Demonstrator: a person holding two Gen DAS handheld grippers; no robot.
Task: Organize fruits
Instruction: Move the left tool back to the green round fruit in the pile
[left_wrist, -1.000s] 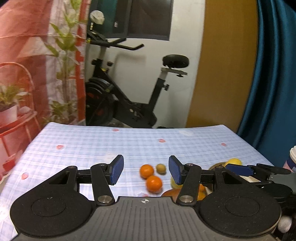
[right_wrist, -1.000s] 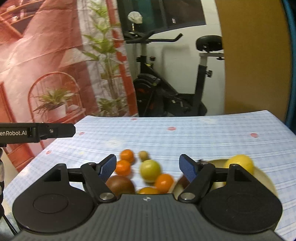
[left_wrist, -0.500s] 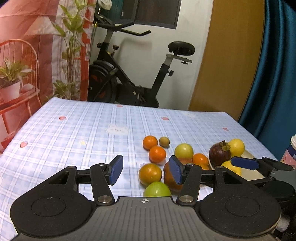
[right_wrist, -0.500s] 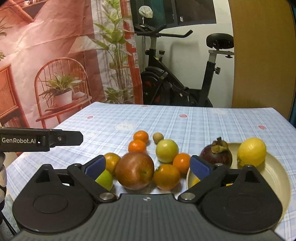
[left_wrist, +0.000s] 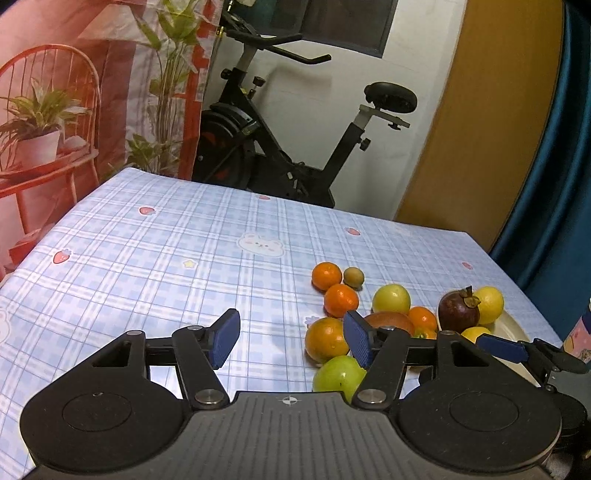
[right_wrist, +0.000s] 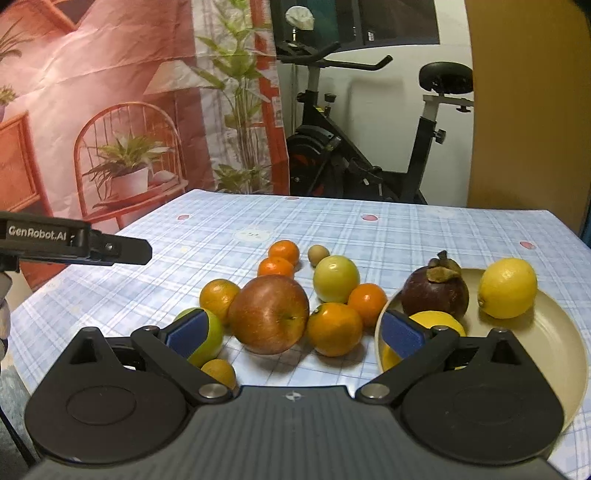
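A pile of loose fruit lies on the blue plaid tablecloth: a red apple (right_wrist: 271, 314), several oranges (right_wrist: 334, 328), a yellow-green apple (right_wrist: 336, 278), a green apple (right_wrist: 208, 339) and a small brown fruit (right_wrist: 318, 254). A cream plate (right_wrist: 554, 332) holds a mangosteen (right_wrist: 435, 293) and two lemons (right_wrist: 508, 288). My right gripper (right_wrist: 291, 334) is open, just in front of the red apple. My left gripper (left_wrist: 291, 341) is open over bare cloth, left of the pile; an orange (left_wrist: 325, 339) and green apple (left_wrist: 338, 374) sit by its right finger.
An exercise bike (left_wrist: 280, 147) stands behind the table's far edge. A blue curtain (left_wrist: 554, 184) hangs at the right. A patterned cup (left_wrist: 580, 339) stands at the table's right edge. The left gripper's finger shows in the right wrist view (right_wrist: 74, 243).
Both grippers have tilted down and drawn nearer the fruit. The fruit pile and plate now show in full. Both stay open and empty.
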